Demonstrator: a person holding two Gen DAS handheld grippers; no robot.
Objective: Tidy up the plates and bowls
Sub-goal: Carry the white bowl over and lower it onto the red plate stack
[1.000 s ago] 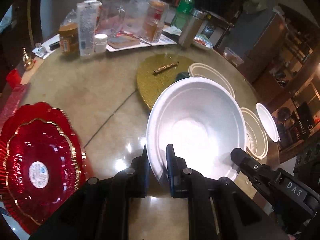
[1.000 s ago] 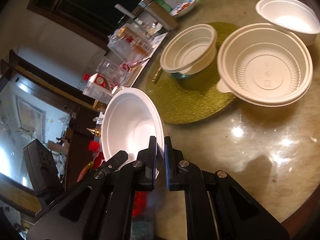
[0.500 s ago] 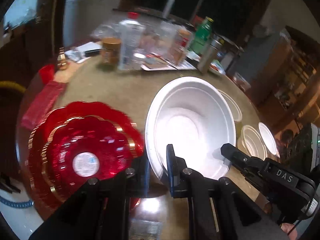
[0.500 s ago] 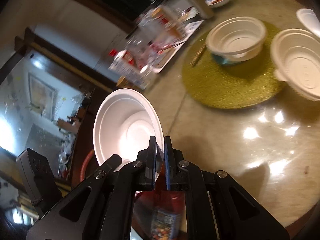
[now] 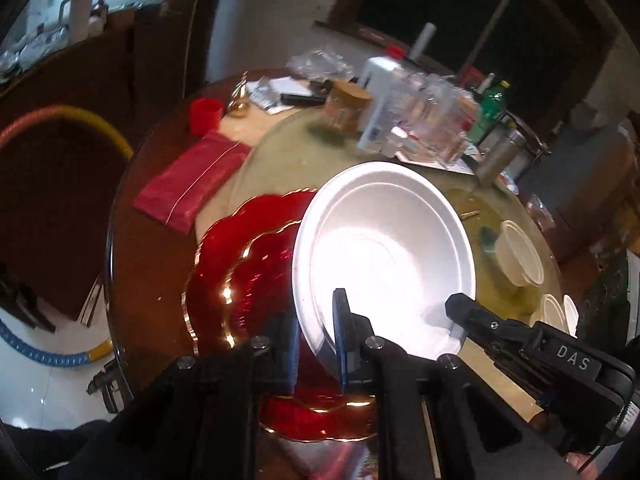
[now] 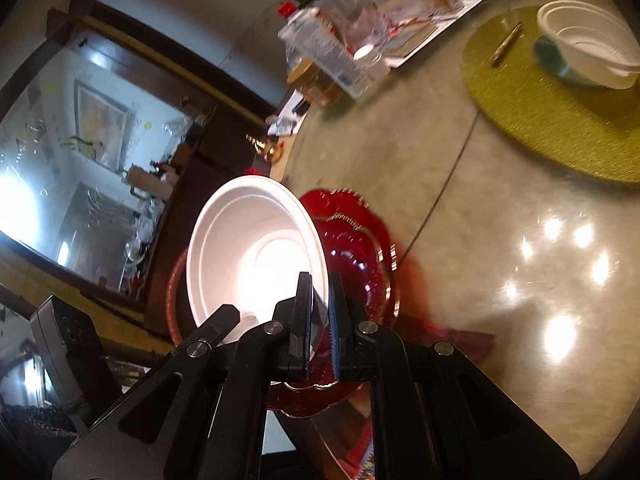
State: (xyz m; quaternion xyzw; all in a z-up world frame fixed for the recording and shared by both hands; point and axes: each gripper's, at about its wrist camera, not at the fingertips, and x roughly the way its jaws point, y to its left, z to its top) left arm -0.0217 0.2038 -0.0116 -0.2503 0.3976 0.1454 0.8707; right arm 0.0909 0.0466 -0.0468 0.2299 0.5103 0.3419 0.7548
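Both the left gripper [image 5: 316,338] and the right gripper [image 6: 320,316] clamp opposite rims of the white bowl [image 5: 384,256], held tilted in the air directly over the red plates [image 5: 244,272] stacked below

"DAS" in pale capitals on black body of right gripper [image 5: 456,312], seen low at right of left wrist view; lettering sits well back from tip, on flat block at about [image 5: 574,357]. Bottle [image 6: 320,54] with red cap carries printed label, too blurred to read. Box below it: print illegible. Papers at table's far edge: no legible words. Nothing else readable in either view
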